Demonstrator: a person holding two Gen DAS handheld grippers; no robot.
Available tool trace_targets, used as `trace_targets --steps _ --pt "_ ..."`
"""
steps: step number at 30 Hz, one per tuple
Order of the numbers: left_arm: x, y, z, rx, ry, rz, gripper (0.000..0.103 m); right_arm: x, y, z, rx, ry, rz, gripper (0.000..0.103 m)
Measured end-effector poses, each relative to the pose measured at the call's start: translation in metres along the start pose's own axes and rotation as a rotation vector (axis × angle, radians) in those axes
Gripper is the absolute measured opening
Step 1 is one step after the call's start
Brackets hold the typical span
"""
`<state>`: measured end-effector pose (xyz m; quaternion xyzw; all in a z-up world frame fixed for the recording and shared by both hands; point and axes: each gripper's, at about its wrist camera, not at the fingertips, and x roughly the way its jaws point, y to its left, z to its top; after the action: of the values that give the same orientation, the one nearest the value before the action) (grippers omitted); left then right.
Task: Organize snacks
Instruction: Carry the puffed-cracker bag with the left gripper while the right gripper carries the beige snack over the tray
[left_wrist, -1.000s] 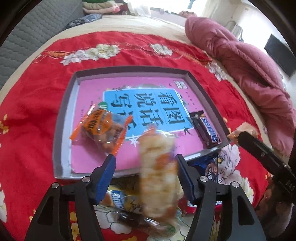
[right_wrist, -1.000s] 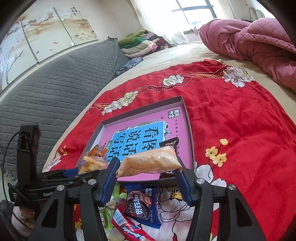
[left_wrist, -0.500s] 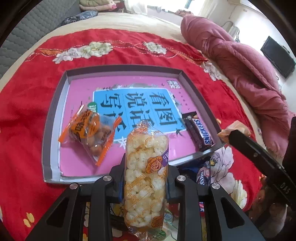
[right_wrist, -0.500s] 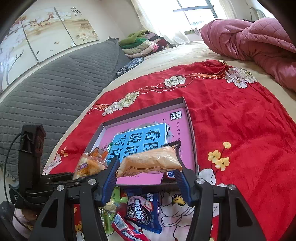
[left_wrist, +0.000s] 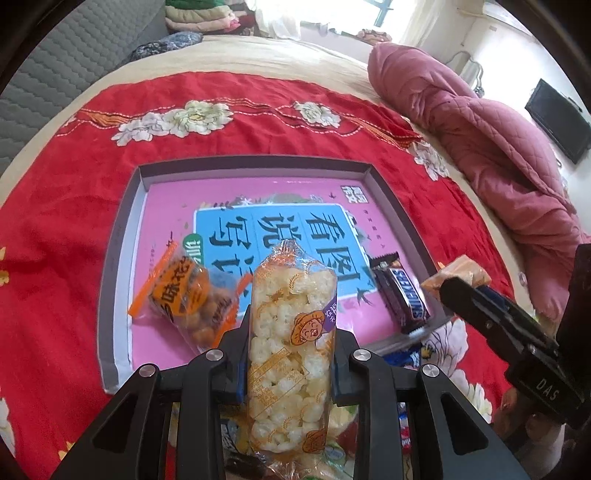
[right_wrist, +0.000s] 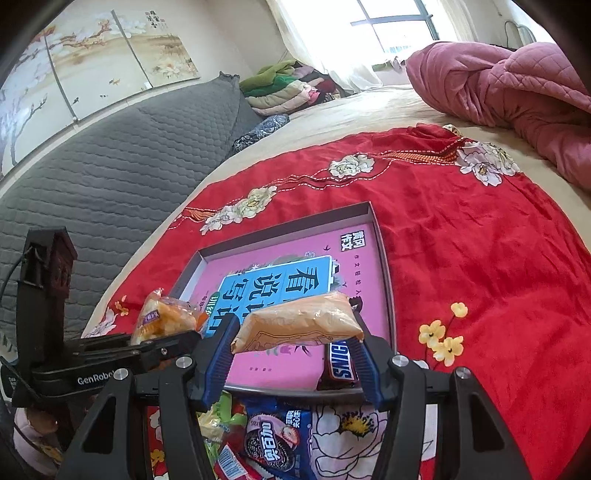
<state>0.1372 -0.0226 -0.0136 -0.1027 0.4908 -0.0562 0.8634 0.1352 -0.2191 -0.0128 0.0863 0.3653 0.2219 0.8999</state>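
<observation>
In my left gripper (left_wrist: 291, 354) I have the long clear bag of puffed rice cakes (left_wrist: 291, 354) pinched across its middle, standing lengthwise between the fingers so its top end points at the shallow grey-rimmed box with the pink and blue printed bottom (left_wrist: 122, 236). I hold it at the near rim, I judge, so it can be laid flat in the bare pink patch between what already lies there. Just left of it in the box rests the orange-and-clear packet of round nuts (left_wrist: 184, 295); to the right, near the box's right wall, lies the dark brown Snickers bar (left_wrist: 402, 295).

Further right, my right gripper (right_wrist: 295, 332) clamps the tan, pillow-shaped snack pouch (right_wrist: 299, 325) by its two short ends, held crosswise above the box's near edge, probably waiting its turn so the two loads do not collide. Below it, on the red flowered cloth (right_wrist: 480, 258), the unsorted heap remains: a blue Oreo packet (right_wrist: 273, 439) and other wrappers I cannot make out clearly.
</observation>
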Motion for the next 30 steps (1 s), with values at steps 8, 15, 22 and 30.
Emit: trace_targets --steps 8,15,22,30 --pt "0.009 0.005 0.014 -0.020 -0.015 0.020 0.032 0.012 -0.008 0.001 0.019 0.033 -0.025 0.058" --pt "0.021 0.003 0.019 -0.017 -0.013 0.042 0.032 0.022 -0.006 0.000 -0.009 0.062 -0.040 0.058" --pt "0.029 0.000 0.020 -0.004 -0.011 0.059 0.032 0.031 0.000 -0.004 -0.050 0.108 -0.066 0.058" --pt "0.038 0.000 0.017 -0.011 0.007 0.066 0.032 0.038 -0.001 -0.009 -0.060 0.139 -0.082 0.059"
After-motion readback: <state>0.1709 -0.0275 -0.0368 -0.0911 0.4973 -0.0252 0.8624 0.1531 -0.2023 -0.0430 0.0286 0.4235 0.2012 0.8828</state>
